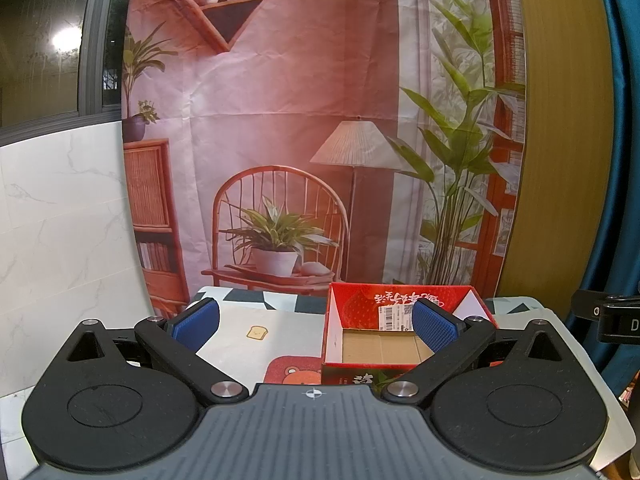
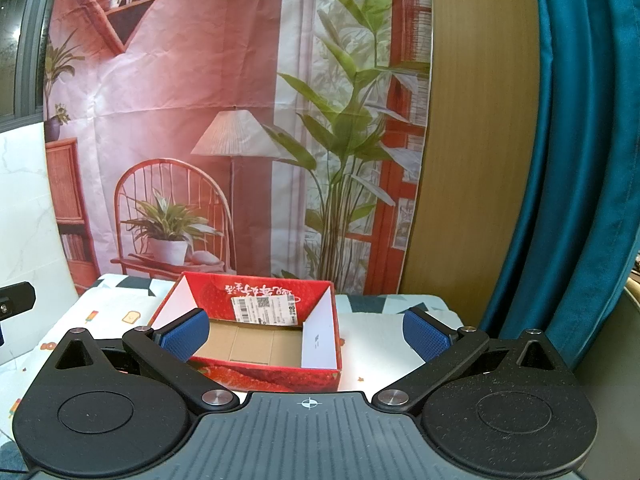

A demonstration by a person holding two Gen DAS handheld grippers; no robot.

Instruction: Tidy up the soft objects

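Note:
A red cardboard box (image 1: 360, 304) with a strawberry print and a white label stands open on the table; its brown floor is bare. In the right wrist view the same box (image 2: 256, 292) sits ahead and left of centre. My left gripper (image 1: 316, 326) is open, its right blue pad in front of the box's right side. My right gripper (image 2: 306, 334) is open too, with the left blue pad over the box's near left corner. Neither holds anything. No soft object shows in either view.
The table wears a pale cloth (image 1: 256, 320) with cartoon prints (image 2: 132, 316). A printed room backdrop (image 1: 280, 120) hangs behind, a teal curtain (image 2: 580, 160) at the right, and white marble wall (image 1: 60, 220) at the left. Part of the other gripper (image 1: 608, 316) shows at the right edge.

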